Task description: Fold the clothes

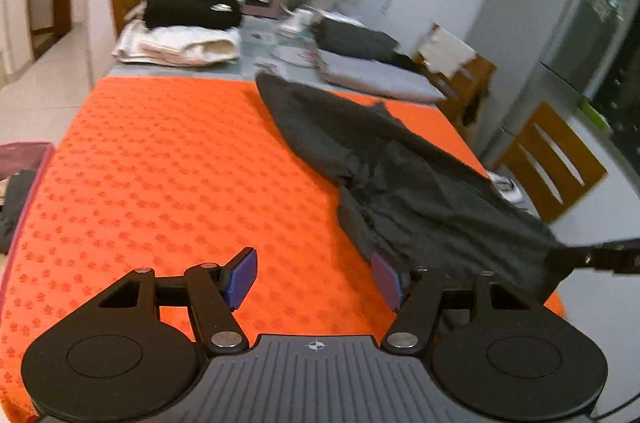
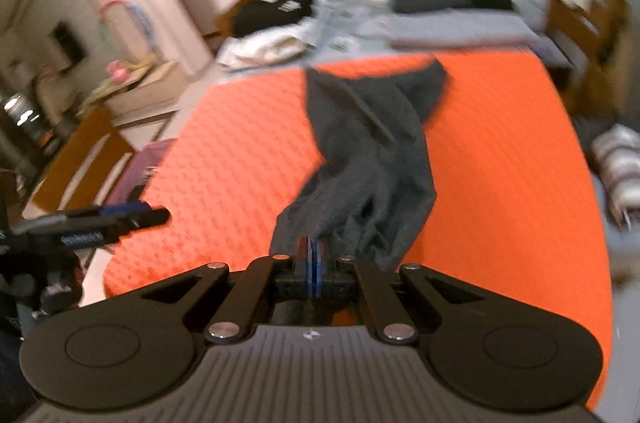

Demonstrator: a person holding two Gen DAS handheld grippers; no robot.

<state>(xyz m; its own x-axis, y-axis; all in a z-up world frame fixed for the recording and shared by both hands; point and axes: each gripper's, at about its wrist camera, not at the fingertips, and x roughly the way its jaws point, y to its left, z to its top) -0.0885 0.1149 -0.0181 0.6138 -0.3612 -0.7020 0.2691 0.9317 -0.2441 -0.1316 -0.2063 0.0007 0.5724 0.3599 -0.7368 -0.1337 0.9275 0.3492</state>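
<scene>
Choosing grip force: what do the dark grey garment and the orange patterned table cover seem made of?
Dark grey garment: thin, matte woven cloth, probably; it bunches into soft creases at the right gripper. Orange patterned table cover: looks like textured foam or rubbery mat, with embossed repeating motifs.

Left tongs agape, dark garment on orange mat

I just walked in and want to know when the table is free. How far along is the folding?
Done: folded stacks at the table's far end. In hand: right tongs shut on a dark garment, crumpled on the orange mat; left tongs open, empty. Left: spreading and folding it.
</scene>
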